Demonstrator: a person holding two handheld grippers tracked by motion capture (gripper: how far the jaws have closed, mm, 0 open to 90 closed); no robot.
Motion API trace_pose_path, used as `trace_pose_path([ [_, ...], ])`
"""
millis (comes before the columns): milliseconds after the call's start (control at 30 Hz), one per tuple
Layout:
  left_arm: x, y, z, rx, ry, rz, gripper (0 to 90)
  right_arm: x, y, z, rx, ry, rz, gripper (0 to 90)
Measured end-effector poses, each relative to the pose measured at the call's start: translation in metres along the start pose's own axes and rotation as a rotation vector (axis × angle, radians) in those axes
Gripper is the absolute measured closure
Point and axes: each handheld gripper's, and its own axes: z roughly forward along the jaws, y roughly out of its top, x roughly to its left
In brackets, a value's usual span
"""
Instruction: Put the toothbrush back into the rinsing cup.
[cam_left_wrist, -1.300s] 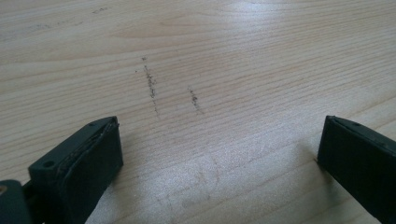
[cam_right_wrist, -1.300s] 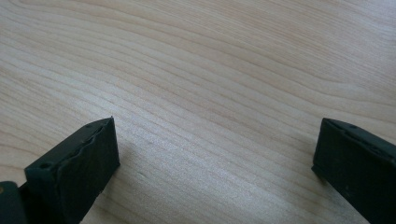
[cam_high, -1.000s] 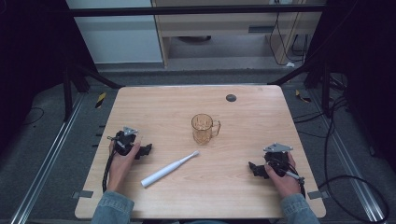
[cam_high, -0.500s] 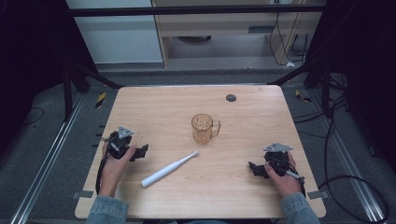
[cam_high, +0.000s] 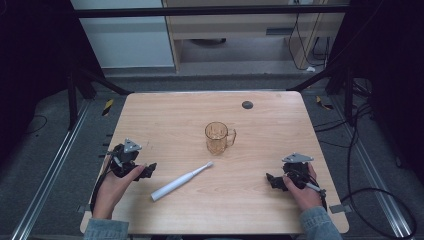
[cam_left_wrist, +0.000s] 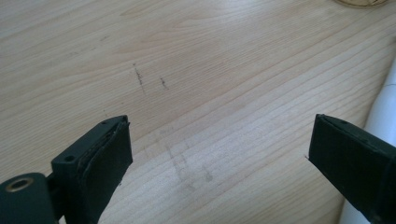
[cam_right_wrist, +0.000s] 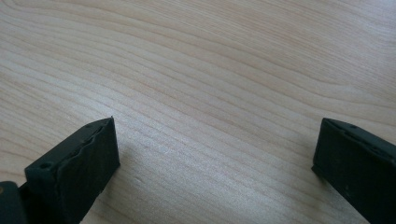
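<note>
Status: work appears not yet begun. The electric toothbrush (cam_high: 181, 180) lies flat on the wooden table (cam_high: 170, 115), untouched, and the amber glass mug (cam_high: 218, 138) stands upright and apparently empty near the table's centre. Judged from this layout, the likely job is placing the toothbrush into the mug; pickup, transfer and release all remain.

Left gripper (cam_high: 142, 172): rests low at the near left of the table, jaws spread wide with bare wood between them, holding nothing. In the left gripper view the toothbrush's white handle (cam_left_wrist: 380, 121) shows at the right edge, just beyond the right-hand jaw, not between the jaws.

Right gripper (cam_high: 275, 181): rests at the near right, jaws likewise wide apart and empty, well apart from the toothbrush.

Position of toothbrush: it lies diagonally, handle end near and left, brush head far and right, pointing toward the mug. Handle end is near the left gripper; head is near the mug but apart from it.
</note>
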Motion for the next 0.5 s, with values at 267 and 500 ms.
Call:
trace_pose_path([
  [267, -0.006, 0.003, -0.005, 0.007, -0.029, 0.031, 5.6, 0.0, 0.0, 0.0, 0.0, -0.002, 0.0, 0.3],
  [500, -0.01, 0.005, -0.003, 0.015, -0.051, 0.031, 5.5, 0.0, 0.0, 0.0, 0.0, -0.001, 0.001, 0.3],
])
